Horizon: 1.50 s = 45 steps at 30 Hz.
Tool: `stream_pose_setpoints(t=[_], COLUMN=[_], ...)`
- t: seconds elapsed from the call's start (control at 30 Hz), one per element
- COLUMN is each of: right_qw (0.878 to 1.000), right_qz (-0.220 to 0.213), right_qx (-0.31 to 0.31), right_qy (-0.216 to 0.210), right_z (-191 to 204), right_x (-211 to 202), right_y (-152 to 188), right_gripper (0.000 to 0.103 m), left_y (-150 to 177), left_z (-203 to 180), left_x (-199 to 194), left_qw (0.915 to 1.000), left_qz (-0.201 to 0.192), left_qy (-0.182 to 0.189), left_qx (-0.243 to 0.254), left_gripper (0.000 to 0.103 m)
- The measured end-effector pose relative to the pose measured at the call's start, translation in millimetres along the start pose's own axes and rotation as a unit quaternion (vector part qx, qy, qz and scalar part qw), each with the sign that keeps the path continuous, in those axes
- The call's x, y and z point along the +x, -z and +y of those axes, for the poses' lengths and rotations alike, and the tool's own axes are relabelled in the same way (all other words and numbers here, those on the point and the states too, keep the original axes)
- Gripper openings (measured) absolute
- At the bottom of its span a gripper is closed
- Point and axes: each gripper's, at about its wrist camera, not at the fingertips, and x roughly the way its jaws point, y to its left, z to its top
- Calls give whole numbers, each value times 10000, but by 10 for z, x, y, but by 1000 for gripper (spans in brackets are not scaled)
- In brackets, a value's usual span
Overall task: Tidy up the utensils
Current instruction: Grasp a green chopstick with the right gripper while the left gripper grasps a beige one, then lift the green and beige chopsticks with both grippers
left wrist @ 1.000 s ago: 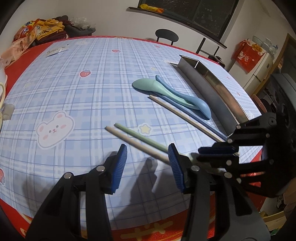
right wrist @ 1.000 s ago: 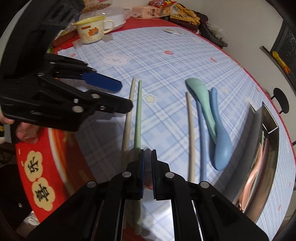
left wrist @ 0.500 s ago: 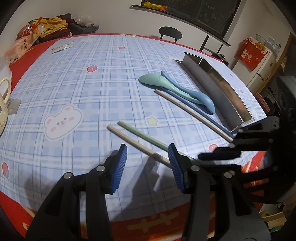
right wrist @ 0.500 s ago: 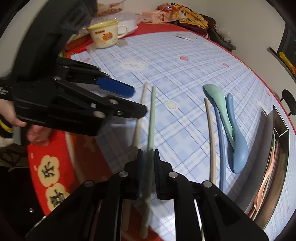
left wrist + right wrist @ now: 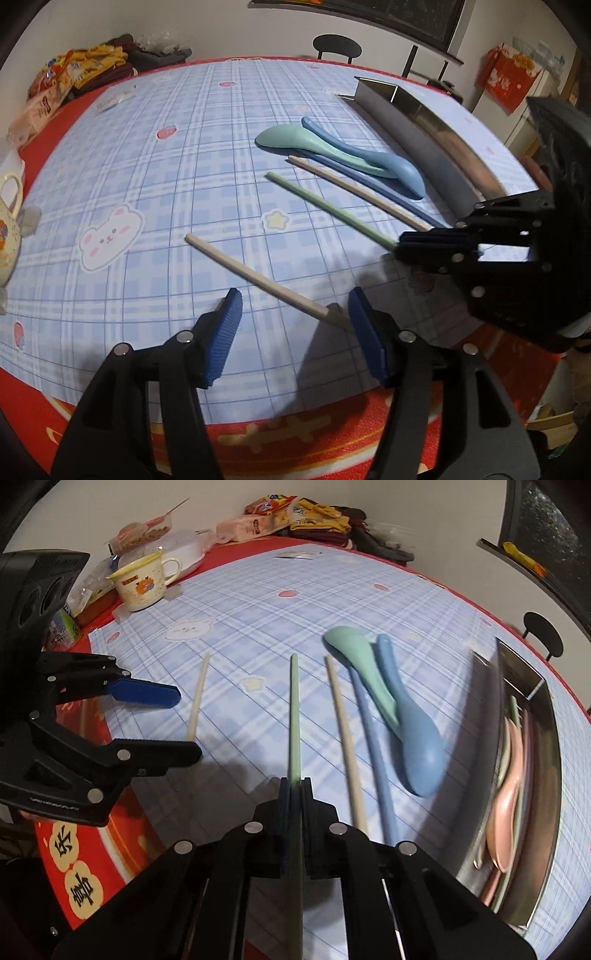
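My right gripper [image 5: 294, 786] is shut on the near part of a green chopstick [image 5: 294, 709], which points away over the checked cloth. In the left wrist view the same green chopstick [image 5: 332, 210] runs into the right gripper [image 5: 436, 245]. My left gripper [image 5: 295, 325] is open and its jaws are still opening. The near end of a beige chopstick [image 5: 255, 275] lies between them, close to the right pad and not pressed. A second beige chopstick [image 5: 343, 731], a blue chopstick [image 5: 373, 746], a green spoon [image 5: 358, 653] and a blue spoon [image 5: 417, 749] lie further right.
A long metal tray [image 5: 554, 775] at the right edge holds pink spoons [image 5: 506, 805] and other utensils. A mug [image 5: 142, 581], snack bags and containers crowd the far left of the table. The red table edge [image 5: 295, 439] runs just below my left gripper.
The green chopstick, which lay beside the beige one, has moved right toward the spoons in the right gripper. The left jaws have spread wider. Both grippers have shifted slightly.
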Motion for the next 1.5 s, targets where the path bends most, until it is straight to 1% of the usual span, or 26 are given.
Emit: stream_pose_setpoints(t=[0.13,0.23,0.27,0.37,0.43,0.5,0.63,0.67,0.7,0.73,0.77,0.87,1.0,1.1,1.2,1.33,1.5], right_qw=[10000,9999,9999,9998,9997,9997,9996,9996,9996,9996,9996,9996,9996,9995,9995,9992,9992], right_qz=[-38,-98,-117,-144,-164,-179,-196,-197,-199,-202,-204,-205,-214,-235,-267,-240,-234], right_qx=[-44,16,38,51,70,88,70,72,76,82,84,93,137,202,130,28,49], right_qy=[-23,-95,-116,-124,-139,-155,-167,-173,-174,-171,-164,-150,-129,-74,140,322,331], right_z=[4,-23,-43,-53,-59,-62,-69,-70,-69,-73,-72,-66,-63,-52,16,94,87], right_x=[-19,-23,-41,-56,-63,-71,-84,-84,-85,-87,-87,-89,-88,-81,-76,-89,-109], right_y=[43,63,88,104,116,128,144,143,144,149,151,150,145,146,154,174,204], right_gripper=[6,6,6,6,6,7,7,7,7,7,7,7,7,7,7,7,7], left_y=[-41,-75,-88,-94,-79,-56,-16,-21,-24,-30,-36,-79,-117,-149,-153,-27,84], left_z=[-89,-113,-134,-221,-237,-268,-314,-318,-321,-314,-294,-220,-180,-145,-127,-208,-210], left_x=[58,91,107,147,140,119,89,85,77,65,65,78,105,129,127,69,24], left_qw=[9994,9993,9991,9977,9976,9974,9973,9975,9977,9979,9982,9988,9982,9976,9968,9930,9913], left_qz=[95,179,222,279,274,365,369,361,317,247,228,193,131,40,-3,-95,-221], left_qy=[-295,-327,-372,-601,-620,-599,-579,-548,-533,-536,-501,-375,-433,-530,-638,-851,-846], left_qx=[122,34,25,156,126,164,245,259,278,282,256,260,383,439,484,817,983], left_gripper=[61,69,70,71,70,69,63,58,50,34,27,17,12,11,13,13,13])
